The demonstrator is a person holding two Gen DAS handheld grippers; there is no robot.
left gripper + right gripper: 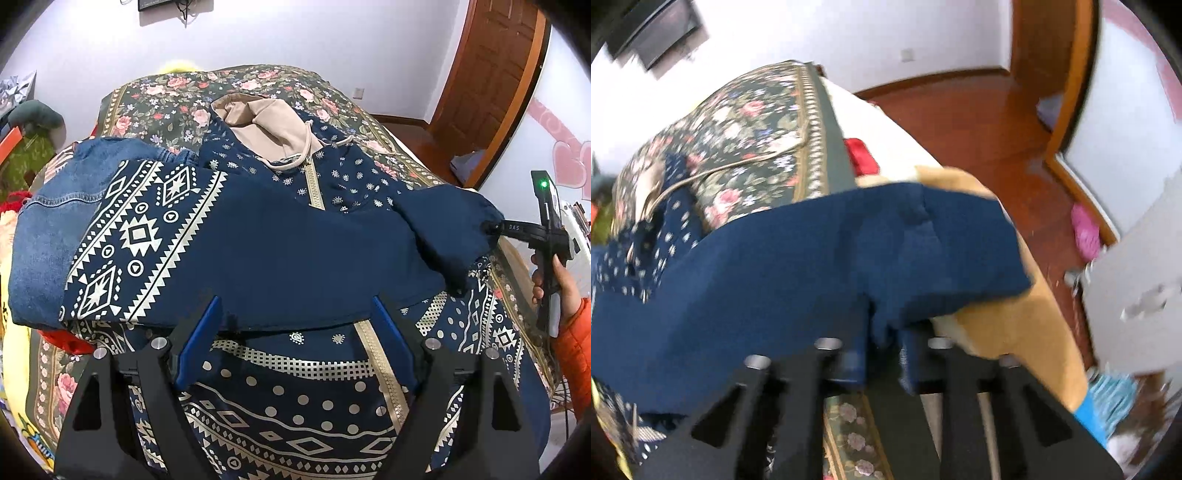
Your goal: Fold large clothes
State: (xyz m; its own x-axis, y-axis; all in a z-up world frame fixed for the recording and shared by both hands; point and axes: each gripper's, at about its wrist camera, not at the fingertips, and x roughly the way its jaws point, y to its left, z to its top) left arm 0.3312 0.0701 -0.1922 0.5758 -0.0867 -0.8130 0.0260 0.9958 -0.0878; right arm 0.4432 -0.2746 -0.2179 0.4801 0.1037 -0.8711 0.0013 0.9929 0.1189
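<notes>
Navy fabric with cream geometric print covers most of the bed: a zip-front hooded jacket (295, 236) lies spread on a floral bedspread (155, 99), its beige-lined hood (266, 125) toward the far wall. 1 sleeve (155, 236) is folded across the chest, lying partly over a pair of blue jeans (48, 229) at the left. The left tool (295, 325) hangs above the jacket's lower front with its blue fingers (197, 339) spread wide, nothing between them. At the right edge of the bed, the right tool (491, 227) is clamped on the cuff of the other sleeve (447, 236), held by a hand (554, 284) in an orange sleeve. From the right wrist view, that navy cuff (886, 325) bunches between the nearly closed fingers, though the picture is blurred. A wooden door (491, 70) stands behind.
</notes>
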